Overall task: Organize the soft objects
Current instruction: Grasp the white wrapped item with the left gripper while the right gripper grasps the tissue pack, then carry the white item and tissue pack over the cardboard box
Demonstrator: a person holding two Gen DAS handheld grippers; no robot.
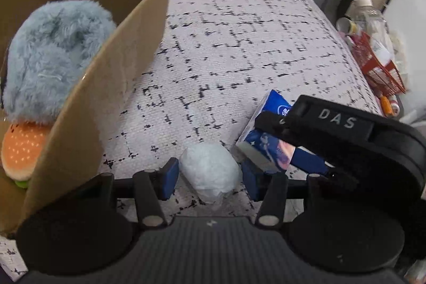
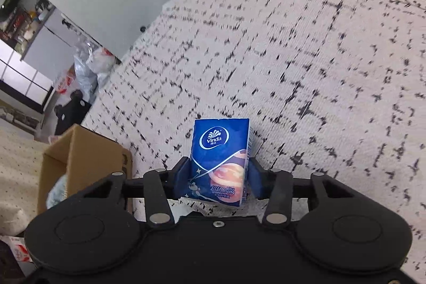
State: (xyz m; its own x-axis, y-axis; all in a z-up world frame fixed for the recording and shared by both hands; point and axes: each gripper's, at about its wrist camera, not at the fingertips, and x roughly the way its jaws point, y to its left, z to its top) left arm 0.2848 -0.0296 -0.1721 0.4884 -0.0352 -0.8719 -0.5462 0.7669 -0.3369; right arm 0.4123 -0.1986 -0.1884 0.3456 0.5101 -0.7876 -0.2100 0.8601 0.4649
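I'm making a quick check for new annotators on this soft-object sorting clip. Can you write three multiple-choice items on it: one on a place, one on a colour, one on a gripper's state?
1. Where is the fluffy grey-blue plush toy?
A. inside the brown cardboard box
B. on the patterned cloth
C. in the red wire basket

2. What is the main colour of the small tissue pack?
A. green
B. blue
C. yellow

3. How does the left gripper stand to the white plastic-wrapped bundle?
A. shut with nothing in it
B. far away from it
C. fingers on either side of it

Answers: 1 A, the plush sits between the box walls above an orange burger toy. 2 B, its wrapper is blue with a Vinda logo, held by the right gripper. 3 C, a blue pad shows on each side of the bundle.
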